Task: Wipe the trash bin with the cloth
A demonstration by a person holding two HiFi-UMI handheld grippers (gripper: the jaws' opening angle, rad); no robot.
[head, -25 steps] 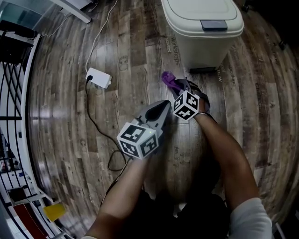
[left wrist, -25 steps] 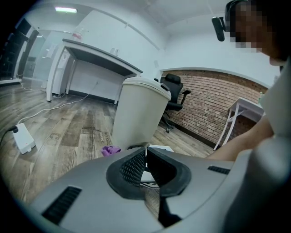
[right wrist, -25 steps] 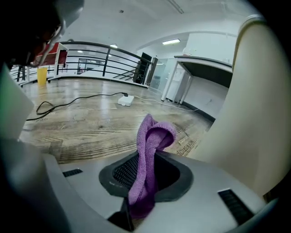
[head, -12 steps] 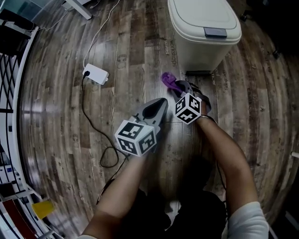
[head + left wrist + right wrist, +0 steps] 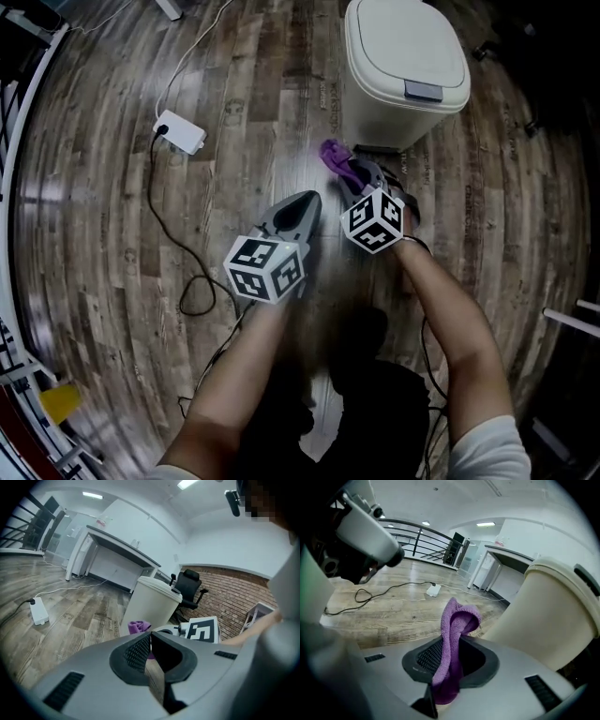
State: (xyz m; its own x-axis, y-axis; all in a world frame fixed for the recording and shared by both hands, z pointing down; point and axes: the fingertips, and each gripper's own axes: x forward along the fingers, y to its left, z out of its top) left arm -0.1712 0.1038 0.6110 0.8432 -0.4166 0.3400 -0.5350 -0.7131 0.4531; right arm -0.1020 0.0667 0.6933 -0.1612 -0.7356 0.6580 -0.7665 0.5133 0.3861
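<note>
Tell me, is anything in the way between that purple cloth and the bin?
Nothing visible is. The cloth, clamped in the right gripper, is just beside the bin, with only open space between them.

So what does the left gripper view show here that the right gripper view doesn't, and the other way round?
Only the left gripper view: the left gripper, jaws together on nothing, plus an office chair and a brick wall beyond the bin.
Only the right gripper view: the right gripper with its jaws shut on the cloth, and a loop of black cable.
Both: the bin, the cloth, and the power strip on the wood floor.
</note>
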